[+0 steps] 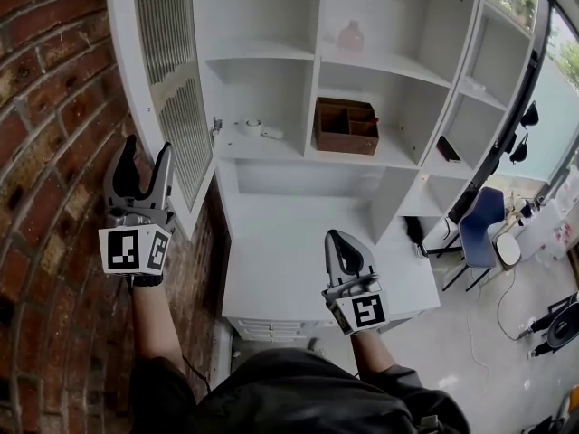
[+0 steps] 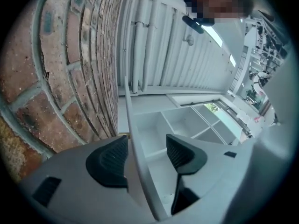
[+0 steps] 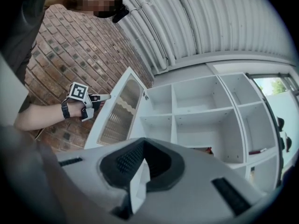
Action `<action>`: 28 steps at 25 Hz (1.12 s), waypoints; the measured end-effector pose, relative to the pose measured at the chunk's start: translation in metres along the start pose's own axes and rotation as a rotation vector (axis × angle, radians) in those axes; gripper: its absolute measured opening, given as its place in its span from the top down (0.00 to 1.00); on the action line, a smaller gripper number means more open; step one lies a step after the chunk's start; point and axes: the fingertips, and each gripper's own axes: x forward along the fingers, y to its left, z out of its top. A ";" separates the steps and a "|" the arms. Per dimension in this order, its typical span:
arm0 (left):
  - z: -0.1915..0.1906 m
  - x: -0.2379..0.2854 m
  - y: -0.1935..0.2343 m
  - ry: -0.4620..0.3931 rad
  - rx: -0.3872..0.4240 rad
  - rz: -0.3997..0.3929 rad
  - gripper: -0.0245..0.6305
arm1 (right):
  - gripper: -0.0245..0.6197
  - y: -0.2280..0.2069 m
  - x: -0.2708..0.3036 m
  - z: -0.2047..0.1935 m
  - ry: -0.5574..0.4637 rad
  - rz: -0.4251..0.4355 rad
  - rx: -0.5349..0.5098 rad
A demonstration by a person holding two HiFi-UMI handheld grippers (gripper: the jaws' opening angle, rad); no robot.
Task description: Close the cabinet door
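Left tongs [image 1: 147,148] apart astride cabinet door [image 1: 168,57] edge; right tongs [image 1: 341,242] closed

Looks like a studio or workshop: bare brick wall [image 1: 45,107], corrugated ceiling [image 3: 210,22], white shelving cabinet [image 1: 317,61], blue office chair [image 1: 479,224], concrete floor [image 1: 452,351].

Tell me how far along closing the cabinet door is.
Nothing done yet: the cabinet door stands wide open beside the brick wall. In hand: the left gripper straddles the door's edge, jaws apart. Left: swing it shut over the shelves. The right gripper is shut and empty.
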 end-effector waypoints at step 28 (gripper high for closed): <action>-0.001 0.042 -0.036 0.025 0.049 0.029 0.78 | 0.96 -0.051 0.015 -0.039 0.054 -0.028 0.060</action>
